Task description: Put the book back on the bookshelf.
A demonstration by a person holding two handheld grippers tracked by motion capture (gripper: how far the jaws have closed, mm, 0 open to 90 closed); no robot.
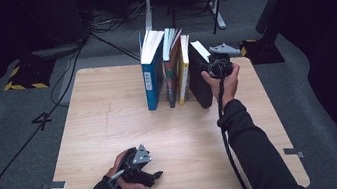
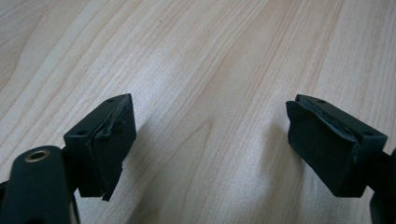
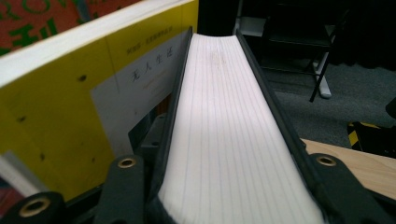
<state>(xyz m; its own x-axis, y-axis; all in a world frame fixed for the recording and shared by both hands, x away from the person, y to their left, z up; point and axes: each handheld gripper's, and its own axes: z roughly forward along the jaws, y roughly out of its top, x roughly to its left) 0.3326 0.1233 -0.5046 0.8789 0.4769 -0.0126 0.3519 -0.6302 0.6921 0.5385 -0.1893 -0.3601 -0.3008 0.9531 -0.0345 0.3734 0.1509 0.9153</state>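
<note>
The right tool [image 1: 208,64] clamps the black book [image 1: 198,82] (page edge between its jaws); the left tool [image 1: 154,176] rests wide open on the counter [image 1: 111,128].

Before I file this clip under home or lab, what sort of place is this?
Probably a recording studio or lab, not a home. A bare wooden table stands on grey carpet with cables trailing across it, dark curtains hang around, and hazard-striped stand bases sit at the edges. Books stand on the table.
</note>
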